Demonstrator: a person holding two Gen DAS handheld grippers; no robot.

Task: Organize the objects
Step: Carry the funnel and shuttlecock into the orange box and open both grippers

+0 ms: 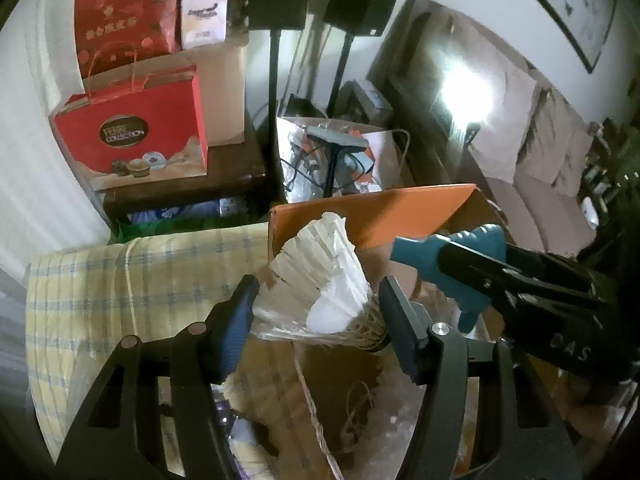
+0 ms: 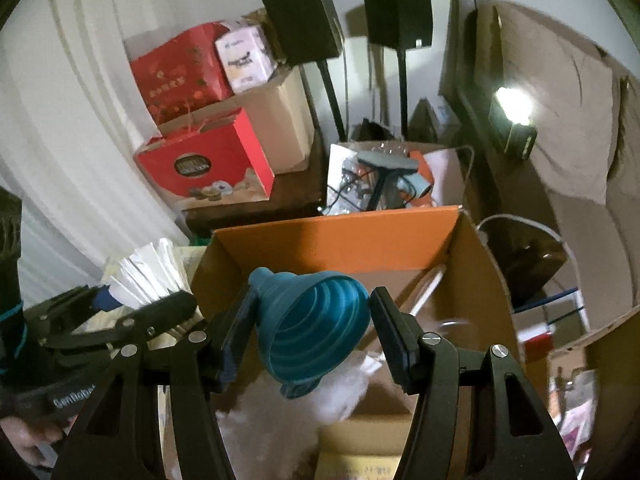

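left gripper (image 1: 316, 312) jaws clamp a white brush (image 1: 320, 272); right gripper (image 2: 310, 332) jaws clamp a teal funnel (image 2: 312, 328)

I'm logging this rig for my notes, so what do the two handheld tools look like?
Both are matte black frames with cut-out slots and round silver rivets. The left tool has dark blue pads on its fingers. The right tool looks the same. White lettering marks each body, too blurred to read surely.

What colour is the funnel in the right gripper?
Teal blue funnel, clearest in the right wrist view.
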